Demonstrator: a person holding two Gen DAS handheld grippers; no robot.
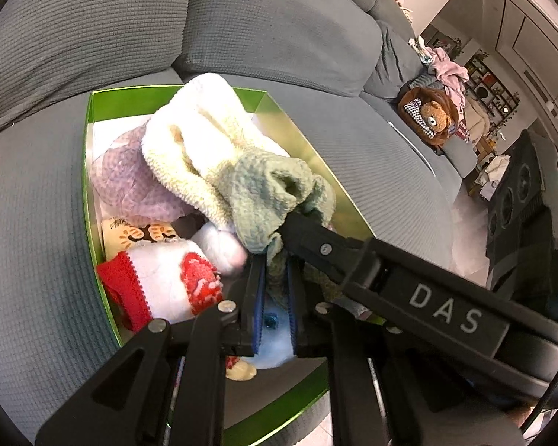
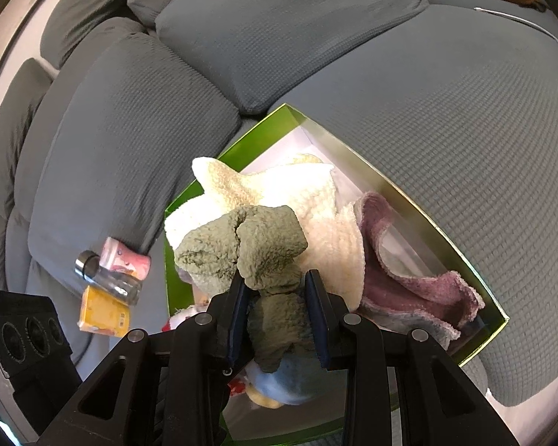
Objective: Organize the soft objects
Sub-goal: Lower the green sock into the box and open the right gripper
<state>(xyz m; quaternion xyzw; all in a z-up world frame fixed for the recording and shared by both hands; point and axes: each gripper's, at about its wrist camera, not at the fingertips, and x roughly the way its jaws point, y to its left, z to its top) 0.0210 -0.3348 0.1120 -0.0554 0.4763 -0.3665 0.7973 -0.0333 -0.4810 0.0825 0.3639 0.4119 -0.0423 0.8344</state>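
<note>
Black gripper fingers fill the bottom of both wrist views, and both hold the same sage-green cloth (image 1: 268,189). At the left, the left gripper (image 1: 275,290) is closed almost fully on a thin trailing end of that cloth, its blue pads pinching the fabric low over the near end of the green box (image 1: 89,171). Further right in that view, the right gripper's finger comes in from the lower right and meets the cloth's bunched upper part. Seen from the right wrist, the right gripper (image 2: 277,312) is clamped on a thicker wad of the green cloth (image 2: 241,249), its jaws partly apart around the bulk. So the cloth's long axis seems to run from the left gripper's low pinch up and away to the right gripper's hold, over the box's near half. It lies on a cream towel (image 1: 193,141) beside a lilac cloth (image 1: 130,182), with a red-and-white sock (image 1: 160,286) at the box's near left corner. The box sits on the grey sofa (image 1: 353,141) seat. Both hands are equally close; lowering the cloth inside the rim likely depends on keeping it between the walls.
</note>
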